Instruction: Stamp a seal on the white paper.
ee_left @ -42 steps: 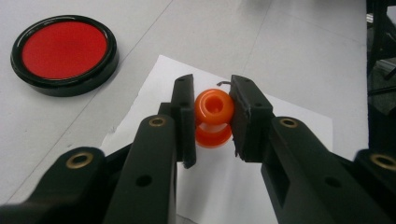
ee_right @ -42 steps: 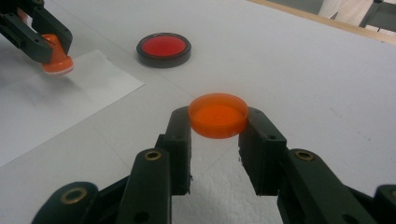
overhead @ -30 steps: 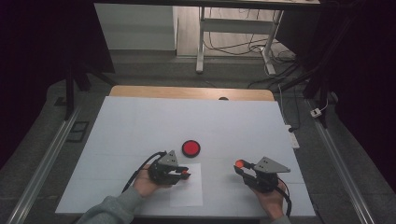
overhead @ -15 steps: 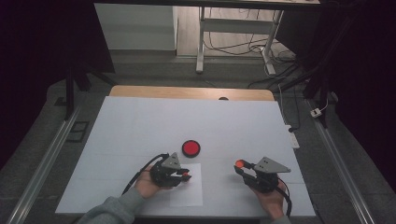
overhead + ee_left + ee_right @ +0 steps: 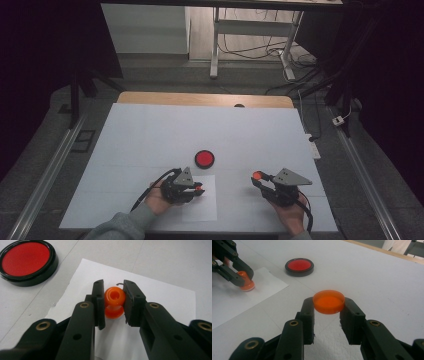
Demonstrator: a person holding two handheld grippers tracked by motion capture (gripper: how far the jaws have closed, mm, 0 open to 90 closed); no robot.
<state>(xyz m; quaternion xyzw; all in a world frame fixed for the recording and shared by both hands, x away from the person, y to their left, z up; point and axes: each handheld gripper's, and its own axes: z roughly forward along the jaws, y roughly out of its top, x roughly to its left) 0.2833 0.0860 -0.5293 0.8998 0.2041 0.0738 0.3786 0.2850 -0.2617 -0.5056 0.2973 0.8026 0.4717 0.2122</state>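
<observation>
Under both grippers a white sheet covers the table [image 5: 150, 130], with a strip of bare wood showing along the far edge and dark floor, cables and metal table legs beyond it. Ahead of the grippers the white surface lies open out to that far edge and to both sides; the near edge runs close under the person's wrists.

Clamped between the jaws of the left gripper [image 5: 114, 302] is an orange stamp [image 5: 114, 302], upright, its base resting on a sheet of white paper [image 5: 160, 305] that lies below this gripper. A round ink pad [image 5: 204, 158], red in a black case, sits just ahead of the left gripper, off the paper.

To the side, well apart from it, the right gripper [image 5: 328, 305] pinches a shallow orange cap [image 5: 328, 301] by its rim, holding it level and clear of the table.
</observation>
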